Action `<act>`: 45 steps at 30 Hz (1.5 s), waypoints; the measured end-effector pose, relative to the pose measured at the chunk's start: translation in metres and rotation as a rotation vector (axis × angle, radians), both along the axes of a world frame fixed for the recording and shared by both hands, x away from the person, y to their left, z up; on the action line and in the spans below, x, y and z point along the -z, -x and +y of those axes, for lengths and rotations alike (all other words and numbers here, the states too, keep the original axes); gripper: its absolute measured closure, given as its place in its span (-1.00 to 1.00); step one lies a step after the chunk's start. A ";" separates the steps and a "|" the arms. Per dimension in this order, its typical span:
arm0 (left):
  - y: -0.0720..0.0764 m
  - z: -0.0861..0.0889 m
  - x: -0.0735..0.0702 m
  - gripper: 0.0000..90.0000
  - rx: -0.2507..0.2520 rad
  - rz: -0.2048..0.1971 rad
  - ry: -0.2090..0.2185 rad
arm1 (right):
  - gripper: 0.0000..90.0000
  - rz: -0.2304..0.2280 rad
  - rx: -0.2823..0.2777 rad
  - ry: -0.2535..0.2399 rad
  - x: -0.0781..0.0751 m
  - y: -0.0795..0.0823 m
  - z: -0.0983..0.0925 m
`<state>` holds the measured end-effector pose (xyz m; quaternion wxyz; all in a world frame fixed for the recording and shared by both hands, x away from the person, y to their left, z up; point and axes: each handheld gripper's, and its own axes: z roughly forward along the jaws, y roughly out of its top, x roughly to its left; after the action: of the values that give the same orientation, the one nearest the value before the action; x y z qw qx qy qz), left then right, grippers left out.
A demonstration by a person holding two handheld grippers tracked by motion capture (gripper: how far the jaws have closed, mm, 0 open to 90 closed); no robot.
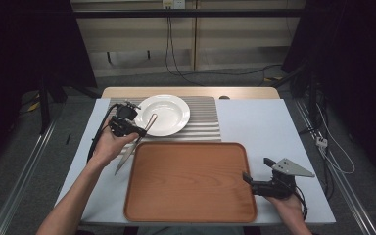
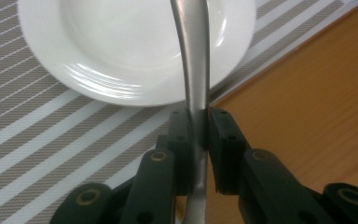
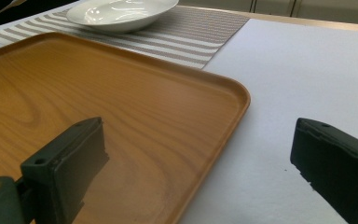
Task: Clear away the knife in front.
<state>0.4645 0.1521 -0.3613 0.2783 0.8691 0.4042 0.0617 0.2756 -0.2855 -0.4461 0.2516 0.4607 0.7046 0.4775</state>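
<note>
Desk (image 1: 274, 127): white cover, striped mat (image 1: 205, 120) at 12 o'clock, wooden tray (image 1: 191, 181) at centre-front, bare.

Tray rim lies approx. between the right claw (image 3: 196, 158) jaws in the right gripper view. Those jaws stand wide apart w/ nothing between them; that claw rests at the tray's 3 o'clock edge in the high view.

Plate (image 1: 164, 113): white, shallow, sits on the mat at 11 o'clock from the tray. We judge it fragile; not the item in hand.

Item in hand: table knife (image 1: 133, 147), metal. It hangs off the desk at the tray's 10 o'clock corner, one end over the plate rim, the other pointing back toward 7 o'clock.

Left claw (image 2: 198, 126): jaws nearly closed, pads clamped on the knife's narrow mid-section, flat faces against the pads.

Handling, our judgement: stiff, light, no flex expected. Polished steel is slippery, so it may pivot or slide between the pads if swung fast. Grip sits approx. mid-length, so balance looks fair. Best hold remains the flat waist where it is now; avoid the tapered ends, where pads would have less to bite.
</note>
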 end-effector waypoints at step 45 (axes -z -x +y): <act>0.059 -0.056 0.058 0.77 0.093 0.130 -0.082 | -0.93 -0.003 -0.006 0.007 0.000 0.001 0.001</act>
<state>0.4051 0.0958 -0.4193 0.2180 0.8998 0.3778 0.0088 0.2751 -0.2849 -0.4457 0.2527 0.4571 0.7072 0.4765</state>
